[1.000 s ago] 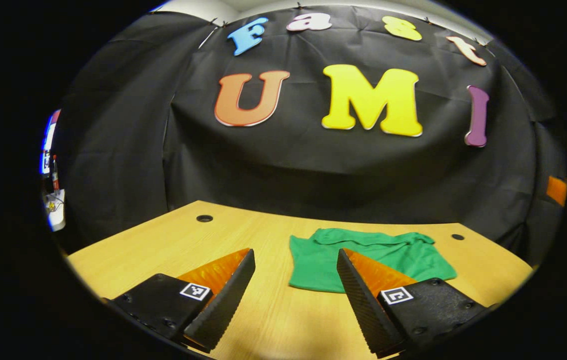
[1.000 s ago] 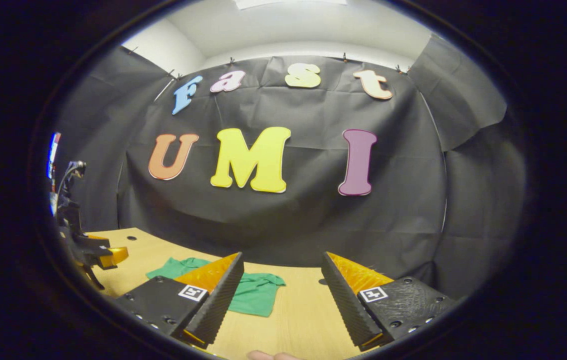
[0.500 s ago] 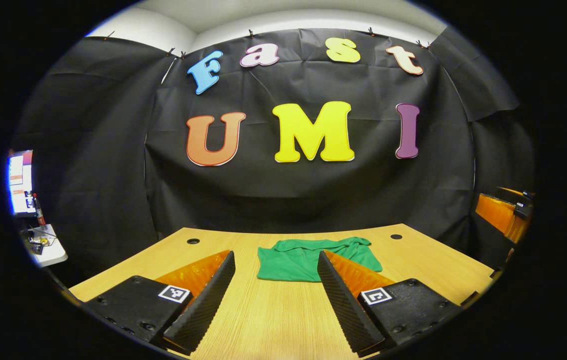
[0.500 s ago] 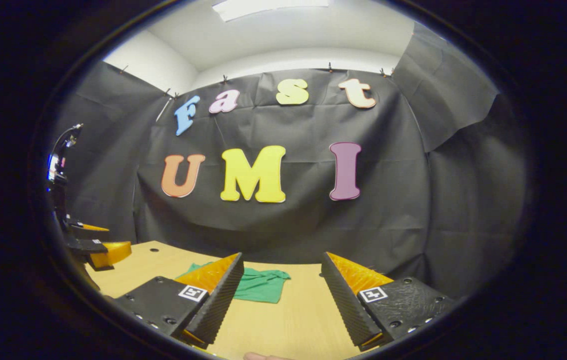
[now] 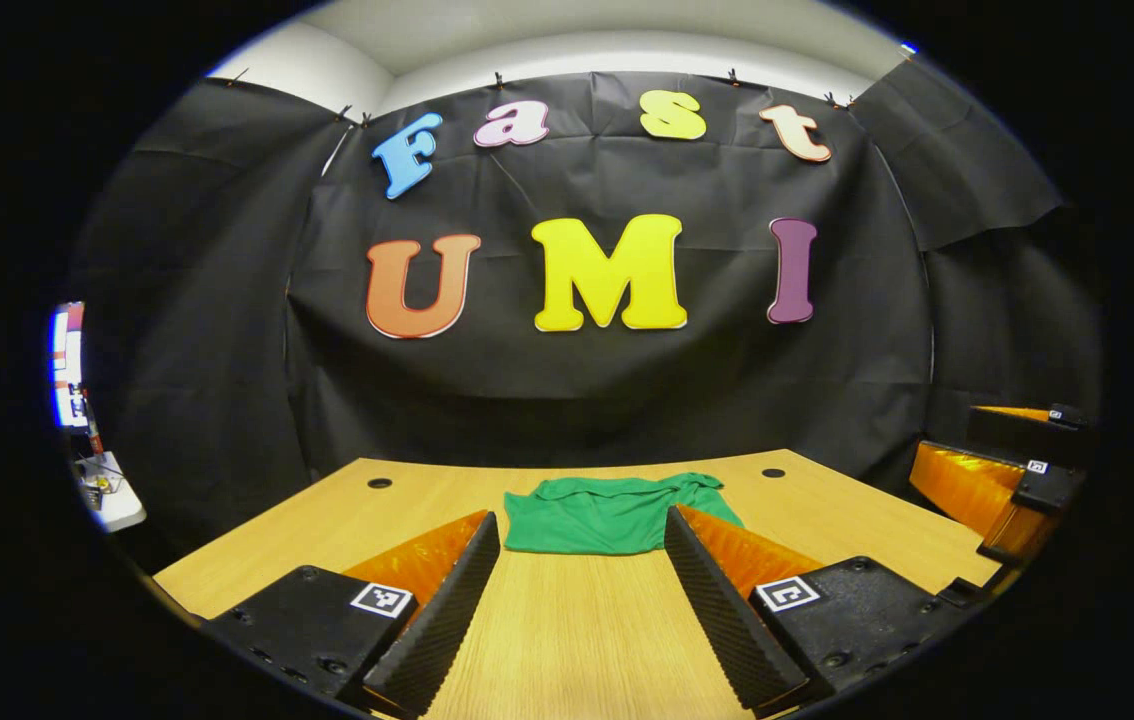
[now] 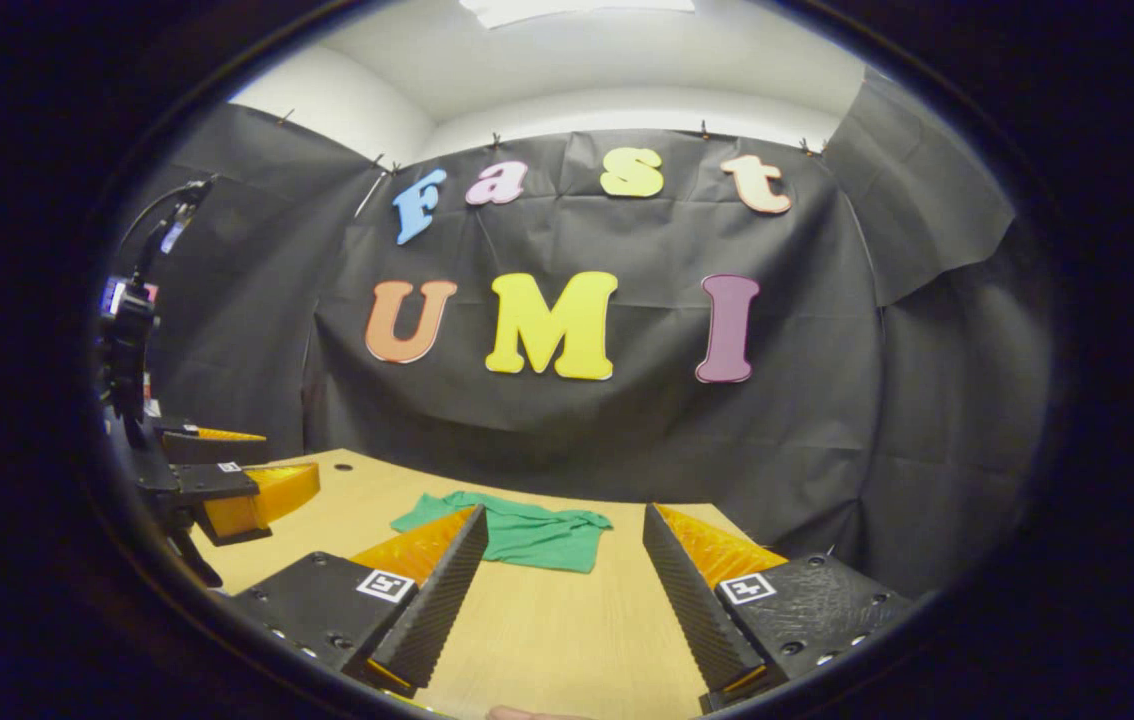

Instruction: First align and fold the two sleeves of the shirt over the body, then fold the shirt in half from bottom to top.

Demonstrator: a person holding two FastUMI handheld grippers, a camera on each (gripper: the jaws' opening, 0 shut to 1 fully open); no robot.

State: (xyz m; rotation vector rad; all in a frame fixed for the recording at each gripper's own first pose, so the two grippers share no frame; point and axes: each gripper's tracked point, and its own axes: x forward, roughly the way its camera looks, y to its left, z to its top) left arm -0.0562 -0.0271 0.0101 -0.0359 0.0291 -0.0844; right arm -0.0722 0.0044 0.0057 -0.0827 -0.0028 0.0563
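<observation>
The shirt (image 5: 612,515) is soft green cloth, matt and lightly creased, lying toward the far edge of the table (image 5: 567,640). The table is pale wood-grain board with a smooth, faintly shiny top. The left gripper (image 5: 582,610) and right gripper (image 6: 562,590) have matt, hard-looking bodies, and their fingers (image 5: 447,625) have ridged inner faces.

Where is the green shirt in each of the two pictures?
Left gripper view: the green shirt lies folded on the wooden table, lower middle, beyond the left tool, between its open fingers.
Right gripper view: the shirt sits lower middle, slightly left, by the right tool.
Shared landmark: the table's cable hole.
</observation>
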